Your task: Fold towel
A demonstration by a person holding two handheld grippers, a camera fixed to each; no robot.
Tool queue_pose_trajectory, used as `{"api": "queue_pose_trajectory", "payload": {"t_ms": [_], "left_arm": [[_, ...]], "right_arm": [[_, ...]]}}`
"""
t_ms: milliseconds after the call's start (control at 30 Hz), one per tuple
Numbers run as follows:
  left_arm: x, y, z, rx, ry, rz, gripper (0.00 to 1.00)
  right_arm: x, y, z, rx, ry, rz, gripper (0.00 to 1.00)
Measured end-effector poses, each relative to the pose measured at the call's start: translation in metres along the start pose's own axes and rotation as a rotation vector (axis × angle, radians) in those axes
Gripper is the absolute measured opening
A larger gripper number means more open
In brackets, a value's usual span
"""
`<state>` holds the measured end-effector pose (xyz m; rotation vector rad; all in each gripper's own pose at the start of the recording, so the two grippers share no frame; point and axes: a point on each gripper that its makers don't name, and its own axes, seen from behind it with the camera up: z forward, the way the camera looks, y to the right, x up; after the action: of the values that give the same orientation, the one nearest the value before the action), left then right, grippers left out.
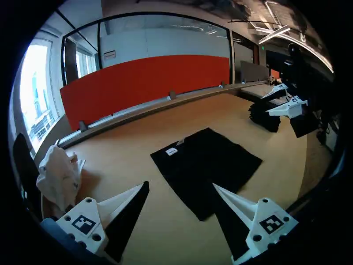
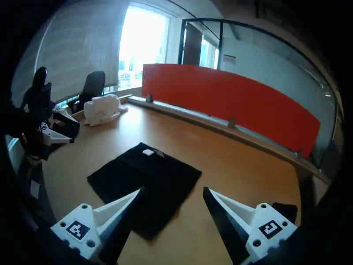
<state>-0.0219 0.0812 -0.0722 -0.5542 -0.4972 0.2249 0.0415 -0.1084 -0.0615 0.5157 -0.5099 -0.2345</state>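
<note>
**Left tongs and right tongs both gaping, nothing grabbed**

Calling the person's edge of the table 6 o'clock: the black towel lies flat near the middle, turned a bit askew, with a small white tag near its 12 o'clock edge. The left tongs hang off around 8, the right around 4, both held up off the wood and aimed in at the cloth. My guess is they're spread like that so each can take its own corner for the fold.

Both pairs of jaws are spread wide, with nothing between the fingers and nothing touched, towel included.

There's a crumpled white cloth heap near 9 and a dark stack near 3, probably the waiting pile and the finished pile, but I can't tell which is which. A red screen runs along 12.
</note>
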Motion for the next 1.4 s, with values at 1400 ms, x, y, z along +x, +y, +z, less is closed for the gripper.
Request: {"api": "queue_pose_trajectory", "payload": {"t_ms": [1400], "left_arm": [[-0.116, 0.044, 0.065, -0.139, -0.234, 0.013, 0.95]], "right_arm": [[-0.142, -0.047, 0.059, 0.114, -0.264, -0.047, 1.0]]}}
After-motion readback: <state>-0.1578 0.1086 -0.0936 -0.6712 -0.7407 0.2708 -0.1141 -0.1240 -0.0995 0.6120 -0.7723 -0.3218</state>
